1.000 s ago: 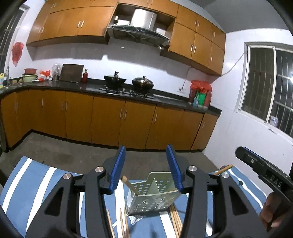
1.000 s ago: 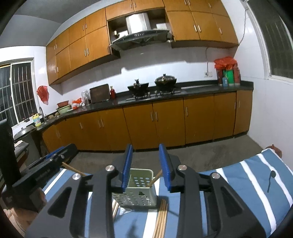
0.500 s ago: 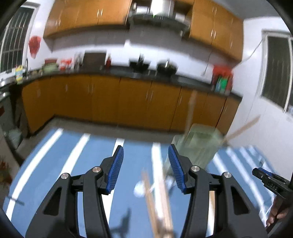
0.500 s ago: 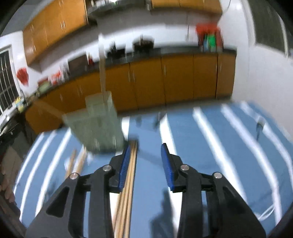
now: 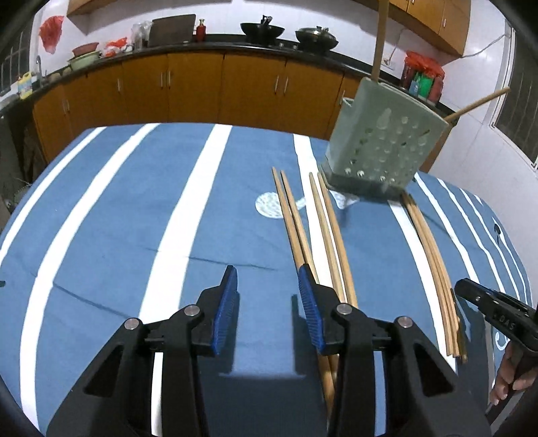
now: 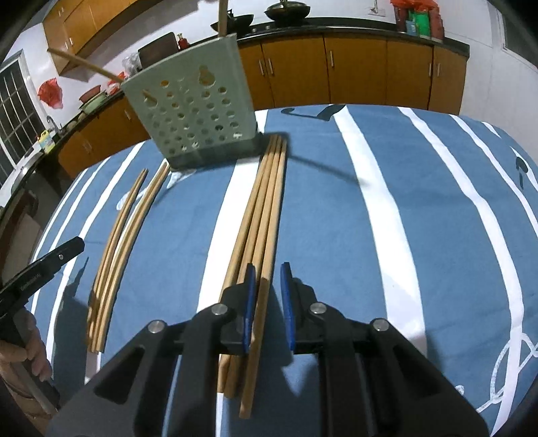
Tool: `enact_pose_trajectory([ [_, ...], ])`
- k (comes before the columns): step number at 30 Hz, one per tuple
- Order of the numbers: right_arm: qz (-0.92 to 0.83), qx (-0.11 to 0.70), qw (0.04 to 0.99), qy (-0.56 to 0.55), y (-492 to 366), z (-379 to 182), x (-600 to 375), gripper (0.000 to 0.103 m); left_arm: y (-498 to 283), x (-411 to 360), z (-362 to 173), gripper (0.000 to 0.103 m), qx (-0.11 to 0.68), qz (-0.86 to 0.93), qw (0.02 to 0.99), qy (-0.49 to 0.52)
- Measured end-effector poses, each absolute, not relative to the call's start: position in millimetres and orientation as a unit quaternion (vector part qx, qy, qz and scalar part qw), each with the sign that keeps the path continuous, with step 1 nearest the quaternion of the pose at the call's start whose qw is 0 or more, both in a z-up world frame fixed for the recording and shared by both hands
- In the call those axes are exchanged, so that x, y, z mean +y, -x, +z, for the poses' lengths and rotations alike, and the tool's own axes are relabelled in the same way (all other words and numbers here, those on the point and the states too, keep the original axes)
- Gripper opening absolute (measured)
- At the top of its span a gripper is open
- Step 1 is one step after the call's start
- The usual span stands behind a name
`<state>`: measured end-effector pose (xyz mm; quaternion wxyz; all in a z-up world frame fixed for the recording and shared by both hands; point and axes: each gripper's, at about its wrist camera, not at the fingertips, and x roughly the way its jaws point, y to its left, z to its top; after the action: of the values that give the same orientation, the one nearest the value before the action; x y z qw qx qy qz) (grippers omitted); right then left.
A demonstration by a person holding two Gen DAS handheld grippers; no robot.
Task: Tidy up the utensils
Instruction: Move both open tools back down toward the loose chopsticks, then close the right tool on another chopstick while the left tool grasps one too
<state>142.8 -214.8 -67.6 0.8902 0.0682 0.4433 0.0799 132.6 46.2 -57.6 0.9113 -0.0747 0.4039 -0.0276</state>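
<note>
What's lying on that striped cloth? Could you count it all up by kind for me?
Holder: 1
Chopsticks in it: 2
Loose chopsticks: 8
Total: 11

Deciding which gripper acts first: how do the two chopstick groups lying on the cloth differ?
The right chopstick bundle is packed tight and has one stick between the right gripper jaws; the left chopstick group lies as two separated pairs. The left gripper is beside them, straddling none. Both are wooden and point toward the utensil holder.
</note>
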Motion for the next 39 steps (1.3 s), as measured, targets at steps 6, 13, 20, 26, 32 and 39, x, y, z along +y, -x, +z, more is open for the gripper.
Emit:
enact_pose_trajectory([
  [6, 0.064, 0.444, 0.892, -0.05, -145, -73, -213, 0.006, -132, 40, -63, 0.036, 0.413, -0.041, 0.907, 0.075],
  [13, 0.037, 0.441, 0.895, -0.058, -149, -73, -226, 0.005, -133, 32, -72, 0.032, 0.428, -0.056, 0.899, 0.076],
  [20, 0.035, 0.44, 0.895, -0.061, -149, -73, -228, 0.006, -133, 26, -76, 0.028, 0.435, -0.06, 0.896, 0.068],
  [26, 0.035, 0.441, 0.895, -0.062, -149, -74, -227, 0.006, -133, 28, -76, 0.028, 0.435, -0.055, 0.896, 0.066],
  [32, 0.036, 0.444, 0.893, -0.063, -149, -75, -227, 0.008, -133, 22, -76, 0.026, 0.435, -0.051, 0.897, 0.052],
  [39, 0.035, 0.446, 0.892, -0.06, -148, -78, -227, 0.009, -132, 15, -77, 0.022, 0.432, -0.039, 0.9, 0.027],
])
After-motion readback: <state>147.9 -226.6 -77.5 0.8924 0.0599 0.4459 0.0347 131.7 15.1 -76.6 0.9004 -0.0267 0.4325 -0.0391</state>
